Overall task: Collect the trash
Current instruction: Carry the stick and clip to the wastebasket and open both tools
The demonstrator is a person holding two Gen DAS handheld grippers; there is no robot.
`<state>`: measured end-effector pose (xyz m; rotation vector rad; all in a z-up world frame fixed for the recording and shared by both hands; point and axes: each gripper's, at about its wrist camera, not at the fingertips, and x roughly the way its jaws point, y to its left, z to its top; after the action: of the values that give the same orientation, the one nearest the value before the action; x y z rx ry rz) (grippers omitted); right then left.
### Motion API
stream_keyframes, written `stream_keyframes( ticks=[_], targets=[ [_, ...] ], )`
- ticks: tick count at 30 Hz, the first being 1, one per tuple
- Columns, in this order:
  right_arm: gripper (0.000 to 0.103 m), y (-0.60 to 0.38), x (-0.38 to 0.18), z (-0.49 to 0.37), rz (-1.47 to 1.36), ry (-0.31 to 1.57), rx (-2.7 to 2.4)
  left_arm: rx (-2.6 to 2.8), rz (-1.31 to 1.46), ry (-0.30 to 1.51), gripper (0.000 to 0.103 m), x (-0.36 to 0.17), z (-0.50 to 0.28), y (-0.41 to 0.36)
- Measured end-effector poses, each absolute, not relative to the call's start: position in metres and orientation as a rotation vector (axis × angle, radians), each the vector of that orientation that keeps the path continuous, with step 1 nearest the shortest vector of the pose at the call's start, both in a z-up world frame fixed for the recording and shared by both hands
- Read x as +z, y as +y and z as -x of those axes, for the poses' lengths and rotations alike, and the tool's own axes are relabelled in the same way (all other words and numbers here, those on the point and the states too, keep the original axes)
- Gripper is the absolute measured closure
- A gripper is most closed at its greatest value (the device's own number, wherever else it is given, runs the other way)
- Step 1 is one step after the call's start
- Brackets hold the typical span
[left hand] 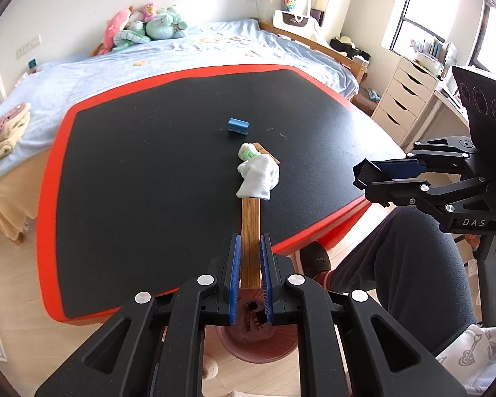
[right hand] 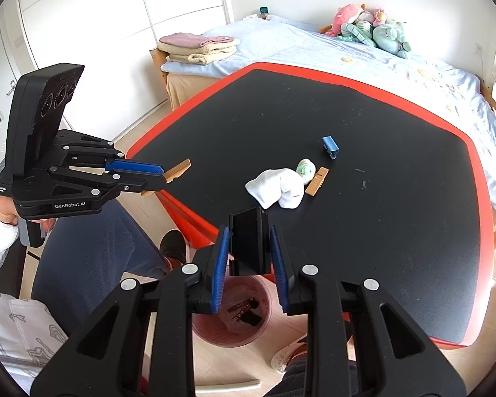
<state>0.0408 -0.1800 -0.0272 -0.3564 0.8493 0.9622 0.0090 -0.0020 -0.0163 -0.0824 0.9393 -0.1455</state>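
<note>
Two grippers are seen near the front edge of the tabletop (right hand: 413,231), a black surface with a red rim. The left gripper (left hand: 250,264) is clamped on a wooden clothespin (left hand: 250,241), which is gripped between the blue pads and sticks out forward over the tabletop. The right gripper (right hand: 250,258) is clamped on a small black channel-shaped piece (right hand: 249,241), held upright between its jaws. A pink trash bin (right hand: 229,334) is seen on the floor just off the tabletop's front edge, below both grippers; dark scraps and pale crumpled material are visible inside it. Four items are left on the tabletop, all toward its middle: a white crumpled cloth (right hand: 279,188), a small pale-green and white wad (right hand: 306,167) touching the cloth on the side away from the bin, a second wooden clothespin (right hand: 316,182) lying flat just beside the wad and cloth, and a small blue block (right hand: 330,147) a little farther back, apart from the rest. A few faint specks are noted on the tabletop beyond the block. A person's dark trouser leg (left hand: 403,264) and a shoe (left hand: 315,259) are seen at the tabletop's front edge, next to the bin. A bed (left hand: 215,49) with plush toys (left hand: 145,26) is seen behind the tabletop.
</note>
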Motion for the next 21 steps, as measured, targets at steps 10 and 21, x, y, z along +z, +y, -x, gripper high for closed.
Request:
stream_keyframes(
  ticks=[10, 21],
  targets=[
    [0.078, -0.189, -0.032, -0.01, 0.351, 0.864, 0.997, -0.144, 0.078, 0.947, 0.091, -0.019, 0.019, -0.01],
    [0.078, -0.185, -0.043, 0.006, 0.351, 0.883, 1.034, -0.161, 0.076, 0.975, 0.091, -0.029, 0.035, -0.017]
  ],
)
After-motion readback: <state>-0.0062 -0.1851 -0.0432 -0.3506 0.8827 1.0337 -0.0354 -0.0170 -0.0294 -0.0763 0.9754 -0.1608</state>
